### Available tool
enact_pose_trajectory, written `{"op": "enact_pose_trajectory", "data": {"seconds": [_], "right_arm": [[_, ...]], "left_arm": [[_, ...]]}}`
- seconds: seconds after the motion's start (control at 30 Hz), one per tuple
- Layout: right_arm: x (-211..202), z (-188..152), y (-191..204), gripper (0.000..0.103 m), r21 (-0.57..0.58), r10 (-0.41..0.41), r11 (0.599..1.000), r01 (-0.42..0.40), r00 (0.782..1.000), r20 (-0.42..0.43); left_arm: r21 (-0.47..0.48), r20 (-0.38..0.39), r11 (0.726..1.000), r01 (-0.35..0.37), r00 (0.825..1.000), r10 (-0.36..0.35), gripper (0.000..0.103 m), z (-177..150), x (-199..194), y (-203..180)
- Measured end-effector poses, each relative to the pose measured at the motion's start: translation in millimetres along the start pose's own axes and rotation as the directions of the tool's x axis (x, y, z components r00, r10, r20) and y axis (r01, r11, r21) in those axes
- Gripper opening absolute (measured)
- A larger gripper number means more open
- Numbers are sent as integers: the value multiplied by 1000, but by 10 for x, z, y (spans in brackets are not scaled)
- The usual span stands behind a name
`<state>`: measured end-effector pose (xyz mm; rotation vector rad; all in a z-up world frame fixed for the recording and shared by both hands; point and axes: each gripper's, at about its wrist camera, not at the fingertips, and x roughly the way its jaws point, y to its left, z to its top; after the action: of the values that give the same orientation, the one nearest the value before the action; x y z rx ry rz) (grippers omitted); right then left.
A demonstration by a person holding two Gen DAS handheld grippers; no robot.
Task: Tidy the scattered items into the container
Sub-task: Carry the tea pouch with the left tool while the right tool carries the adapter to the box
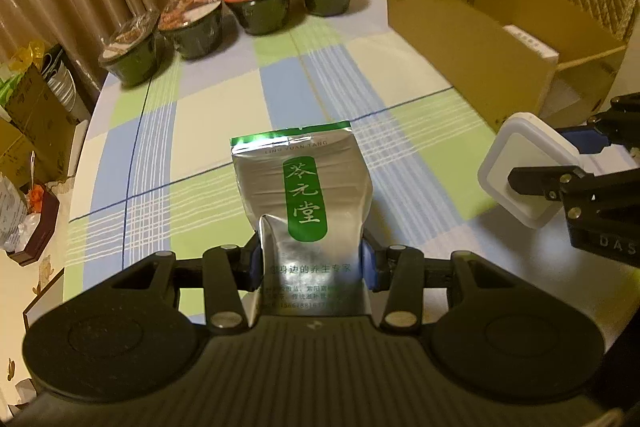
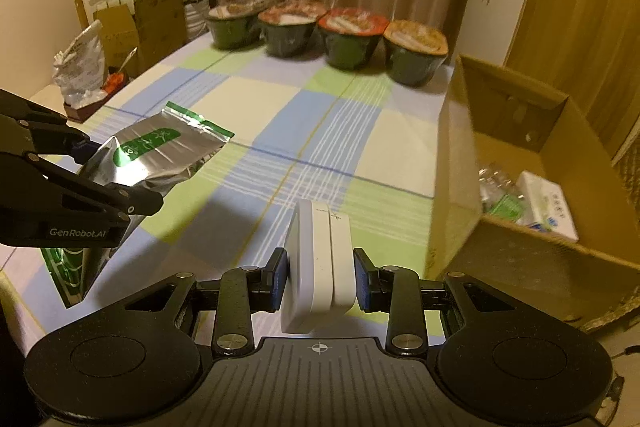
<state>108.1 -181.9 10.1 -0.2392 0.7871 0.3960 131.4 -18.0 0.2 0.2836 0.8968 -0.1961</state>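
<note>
While the left wrist view looked along its fingers, the foil pouch (image 1: 306,195) sat directly between the blue pads (image 1: 368,265) of the left gripper (image 1: 310,267), projecting fwd over the checked tablecloth (image 1: 208,115). Pouch: silver foil, green top seal, green label w/ white characters, slightly creased. Left gripper was clamped on pouch's lower end, pads pressing both sides. Cardboard box (image 1: 472,39) stood far right, open-topped, well apart from pouch. At right edge, the right gripper (image 1: 560,163) gripped a white case (image 1: 524,171). Four noodle bowls (image 1: 260,3) lined the far table edge.

Right wrist view: white case (image 2: 320,263) was held edge-on between the right gripper (image 2: 320,279) pads (image 2: 362,279); case white, rounded corners, seam lines along its edge. Gripper narrowed onto it, both pads touching. Box (image 2: 460,163) stood just right of the case, w/ items inside, incl. a white packet (image 2: 548,203). Left gripper (image 2: 100,167) w/ pouch (image 2: 160,155) appeared at left, raised above cloth (image 2: 312,131). Bowls (image 2: 352,35) stood at far edge.
</note>
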Motion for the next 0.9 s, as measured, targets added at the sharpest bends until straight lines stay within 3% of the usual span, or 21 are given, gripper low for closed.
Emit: {"op": "enact_pose_trajectory", "data": {"seconds": [0.9], "right_arm": [[-809,-109,-349,37,78,-96,993,89,990,98]], "left_arm": [[39,91,996,74,993,-77,41,245,-615,-620]]}}
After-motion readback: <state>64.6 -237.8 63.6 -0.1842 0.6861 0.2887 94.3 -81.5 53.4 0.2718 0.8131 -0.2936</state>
